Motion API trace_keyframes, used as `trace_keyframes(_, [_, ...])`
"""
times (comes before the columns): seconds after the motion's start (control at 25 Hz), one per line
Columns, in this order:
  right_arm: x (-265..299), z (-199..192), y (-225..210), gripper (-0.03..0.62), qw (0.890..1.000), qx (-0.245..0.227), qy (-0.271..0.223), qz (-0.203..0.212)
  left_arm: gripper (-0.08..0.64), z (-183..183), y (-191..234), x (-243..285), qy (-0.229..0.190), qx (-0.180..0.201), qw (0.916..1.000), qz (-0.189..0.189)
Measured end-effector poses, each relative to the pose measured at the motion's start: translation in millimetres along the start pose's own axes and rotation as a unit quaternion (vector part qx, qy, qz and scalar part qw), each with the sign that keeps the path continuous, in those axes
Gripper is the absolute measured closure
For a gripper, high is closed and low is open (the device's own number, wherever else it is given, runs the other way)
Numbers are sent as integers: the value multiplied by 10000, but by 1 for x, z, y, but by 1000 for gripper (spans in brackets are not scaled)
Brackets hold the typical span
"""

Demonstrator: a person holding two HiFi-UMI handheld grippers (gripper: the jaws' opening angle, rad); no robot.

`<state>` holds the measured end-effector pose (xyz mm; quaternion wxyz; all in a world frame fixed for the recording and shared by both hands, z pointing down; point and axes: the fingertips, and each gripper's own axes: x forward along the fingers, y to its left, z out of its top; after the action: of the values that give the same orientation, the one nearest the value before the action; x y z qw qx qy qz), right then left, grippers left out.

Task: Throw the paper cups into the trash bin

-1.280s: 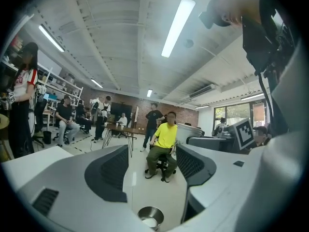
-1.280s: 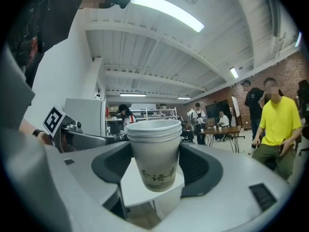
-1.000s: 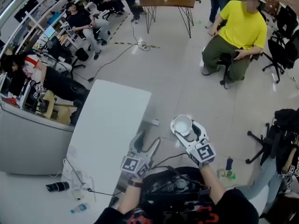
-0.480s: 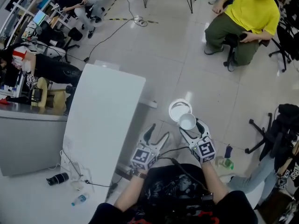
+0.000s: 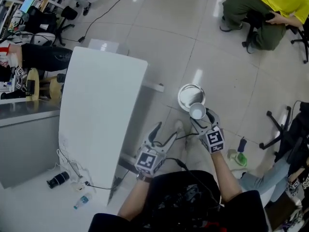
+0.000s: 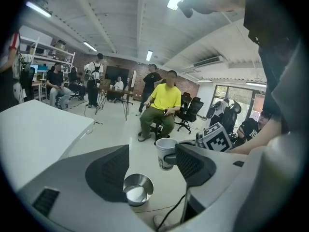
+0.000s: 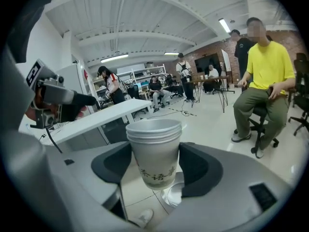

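The paper cups [image 7: 154,151] are a nested stack, several rims showing at the top, upright, with print on the side. Your right gripper [image 5: 202,118] has them clamped: both pads press the cup wall from either side, about mid-height. In the head view the stack sits at the near edge of the trash bin [image 5: 180,97], overlapping its rim. The bin is a round metal one standing on the floor [image 5: 227,66], with something white inside. In the right gripper view the bin shows below and just behind the cups. They probably hang over the rim rather than the middle of the opening, but from these angles it's hard to be sure.

Your left gripper [image 5: 164,134] is held just left of the right one, near the worktop's corner, and points toward the bin. Its jaws are apart and closing. There is nothing between them; its own view only shows the bin and the held cups farther off through the gap.

The white worktop [image 5: 101,115] lies to the left of both grippers, its surface bare where visible. A person [image 7: 265,66] in a yellow shirt sits on a chair well apart from the bin, across the glossy tiled floor.
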<state>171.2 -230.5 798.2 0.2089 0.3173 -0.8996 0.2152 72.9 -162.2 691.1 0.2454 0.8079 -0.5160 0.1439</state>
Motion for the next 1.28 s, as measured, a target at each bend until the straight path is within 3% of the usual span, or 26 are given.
trace_keyframes(0.32, [129,-151,-48,273,9985,388,389,79,267,-72,55,39,-485,179,9983,261])
trace_keyframes(0.48, [218,-247,-80,273,9891,1057,1012,142,267,-113,81,59,-513,131,9980,353])
trace_keyframes(0.56, [264,-299,-92,273,9740,1604,1585,210,267,-128,91,66,-562,119,9976,386])
trace_keyframes(0.68, [319,-358,-98,273,9411,2289,2462,365,267,-146,97,73,-494,111,9981,357])
trace_keyframes(0.84, [352,-396,-101,267,9093,2535,3288,289,267,-151,103,77,-428,0,9984,380])
trace_keyframes(0.96, [334,-396,-94,219,8930,2868,3461,215,267,-143,96,71,-167,-224,9992,302])
trace_keyframes(1.08, [297,-367,-84,219,9021,2870,3211,264,267,-118,90,58,-206,-307,9991,209])
trace_keyframes(1.16, [268,-328,-69,298,9235,2642,2761,337,267,-92,84,45,-200,-349,9991,138])
trace_keyframes(1.28, [205,-237,-49,461,9627,2065,1720,305,267,-43,70,26,-233,-383,9990,13])
